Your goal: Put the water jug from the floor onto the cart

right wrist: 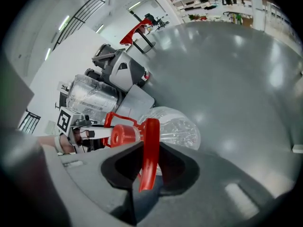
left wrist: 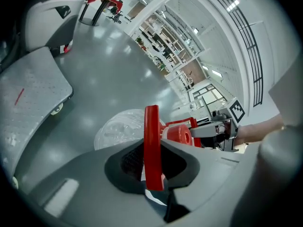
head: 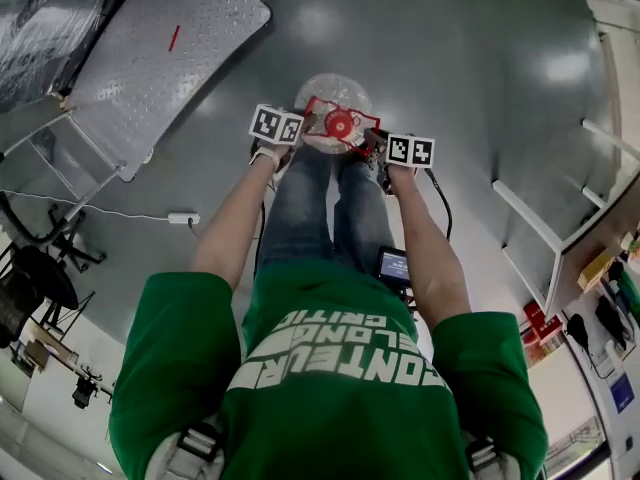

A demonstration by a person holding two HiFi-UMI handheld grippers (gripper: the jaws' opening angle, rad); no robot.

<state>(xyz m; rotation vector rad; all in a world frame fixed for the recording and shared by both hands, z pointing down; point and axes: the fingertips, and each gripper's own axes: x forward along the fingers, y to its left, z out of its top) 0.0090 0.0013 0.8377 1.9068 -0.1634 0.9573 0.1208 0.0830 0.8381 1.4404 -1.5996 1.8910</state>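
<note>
A clear water jug (head: pixel 333 94) with a red cap (head: pixel 340 125) and a red carry handle (left wrist: pixel 152 145) hangs above the grey floor, just in front of the person's legs. My left gripper (head: pixel 300 128) is shut on the handle's left strap, which stands upright between its jaws in the left gripper view. My right gripper (head: pixel 378 143) is shut on the right strap (right wrist: pixel 150 150). Each gripper view shows the jug's body (left wrist: pixel 118 126) (right wrist: pixel 177 124) beyond the jaws and the other gripper across the cap. The grey checker-plate cart (head: pixel 150 58) lies at the upper left.
A plastic-wrapped load (head: pixel 40 23) sits beyond the cart. A white power strip (head: pixel 182 218) with its cable lies on the floor at left, near black chair bases (head: pixel 40 258). White frames and shelving (head: pixel 560 238) line the right side. A grey-white machine (right wrist: pixel 120 70) stands behind the cart.
</note>
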